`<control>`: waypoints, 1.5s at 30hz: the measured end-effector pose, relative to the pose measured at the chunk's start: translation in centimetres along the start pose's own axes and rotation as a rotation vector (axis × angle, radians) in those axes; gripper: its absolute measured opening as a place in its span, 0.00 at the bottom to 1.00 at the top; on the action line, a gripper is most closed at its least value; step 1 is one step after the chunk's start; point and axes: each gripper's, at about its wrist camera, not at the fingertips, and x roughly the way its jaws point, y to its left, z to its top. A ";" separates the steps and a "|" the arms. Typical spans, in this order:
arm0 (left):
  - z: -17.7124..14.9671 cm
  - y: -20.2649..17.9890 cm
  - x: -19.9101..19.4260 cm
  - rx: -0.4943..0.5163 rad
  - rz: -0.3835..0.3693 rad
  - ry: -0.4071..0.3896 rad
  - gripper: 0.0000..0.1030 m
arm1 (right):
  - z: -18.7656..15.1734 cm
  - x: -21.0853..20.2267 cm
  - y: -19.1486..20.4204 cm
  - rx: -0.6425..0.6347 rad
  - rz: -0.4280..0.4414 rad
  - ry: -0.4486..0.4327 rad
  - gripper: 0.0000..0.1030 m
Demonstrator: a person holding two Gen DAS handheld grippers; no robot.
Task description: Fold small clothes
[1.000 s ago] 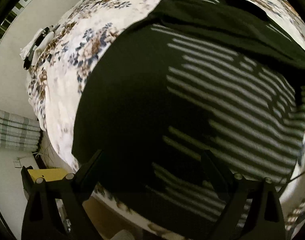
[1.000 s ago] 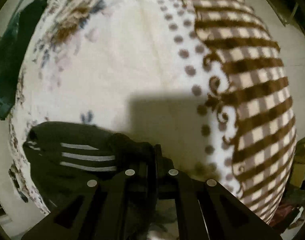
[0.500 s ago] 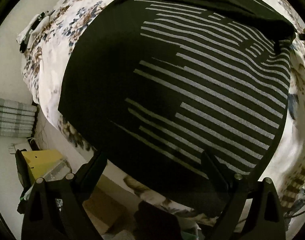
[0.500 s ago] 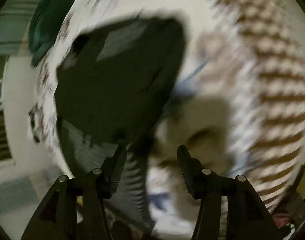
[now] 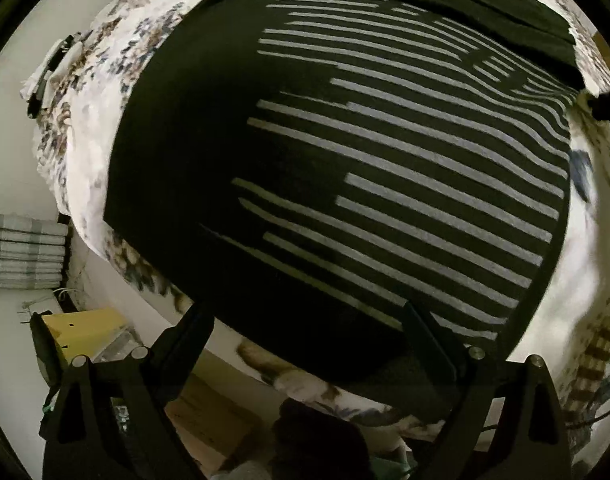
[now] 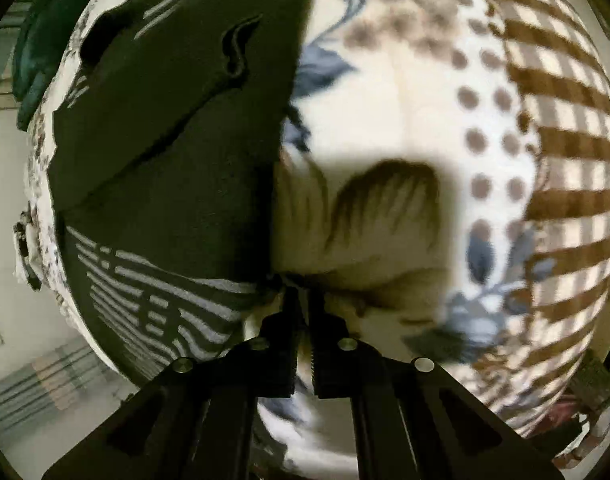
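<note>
The dark striped shirt (image 5: 385, 184) is lying flat on the flowered bed (image 5: 89, 120), the left claw (image 5: 309, 328) is hovering open over its near hem, and the right claw (image 6: 304, 300), whose jaws have just been closing, is seemingly pinching its side edge, so a thin grip could be slipping off when pulled.

Both wrist views look down, close, onto the striped shirt (image 5: 385, 168).

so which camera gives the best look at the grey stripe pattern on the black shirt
The left wrist view. There the black shirt lies spread across the floral blanket, its grey stripes sharp across nearly the whole front. The right wrist view shows only a folded-over plain part and a small striped corner, slightly blurred.
</note>
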 end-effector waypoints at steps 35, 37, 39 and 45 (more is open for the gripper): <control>-4.1 -5.2 0.9 0.133 -0.074 -0.009 0.93 | 15.4 -7.9 -0.6 0.073 0.007 -0.120 0.58; -4.9 -6.2 0.9 0.160 -0.089 -0.003 0.93 | 13.4 -8.6 -2.1 0.079 0.014 -0.097 0.60; -5.5 -7.2 1.2 0.185 -0.098 0.001 0.93 | 10.2 -8.6 -3.4 0.084 0.011 -0.081 0.63; -7.1 -11.4 4.2 0.305 -0.077 0.004 0.90 | 3.1 -8.6 -9.5 0.099 0.000 -0.041 0.63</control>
